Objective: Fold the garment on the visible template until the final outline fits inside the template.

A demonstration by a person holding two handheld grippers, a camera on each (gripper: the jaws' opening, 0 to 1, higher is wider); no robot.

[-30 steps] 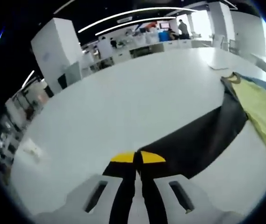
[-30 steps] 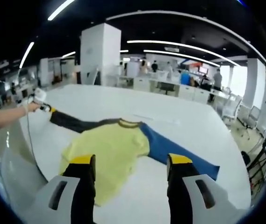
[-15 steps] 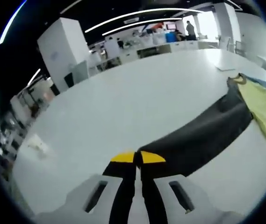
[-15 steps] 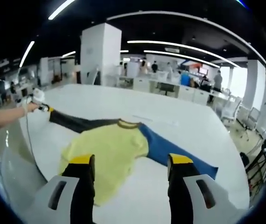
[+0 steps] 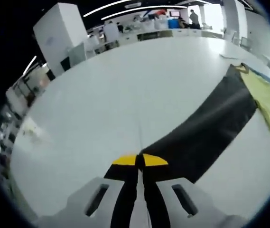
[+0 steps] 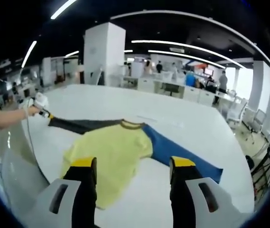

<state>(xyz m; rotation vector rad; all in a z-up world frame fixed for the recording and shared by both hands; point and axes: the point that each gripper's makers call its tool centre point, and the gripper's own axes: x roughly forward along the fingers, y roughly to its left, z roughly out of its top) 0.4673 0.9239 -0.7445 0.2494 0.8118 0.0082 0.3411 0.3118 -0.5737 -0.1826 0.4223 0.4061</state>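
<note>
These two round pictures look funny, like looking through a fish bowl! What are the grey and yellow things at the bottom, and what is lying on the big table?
Those are two grabbing tools, and a person holds one in each hand. A small camera rides on each tool, so every picture looks out along its own two jaws.

In the left gripper view, the left gripper has its yellow-tipped jaws pinched shut on the black sleeve of a shirt.

In the right gripper view, the right gripper is open and holds nothing. From there you see the whole shirt lying flat on the white table: a yellow middle, a black sleeve and a blue sleeve. At the far left, the person's hand holds the other tool at the black sleeve's end.
</note>
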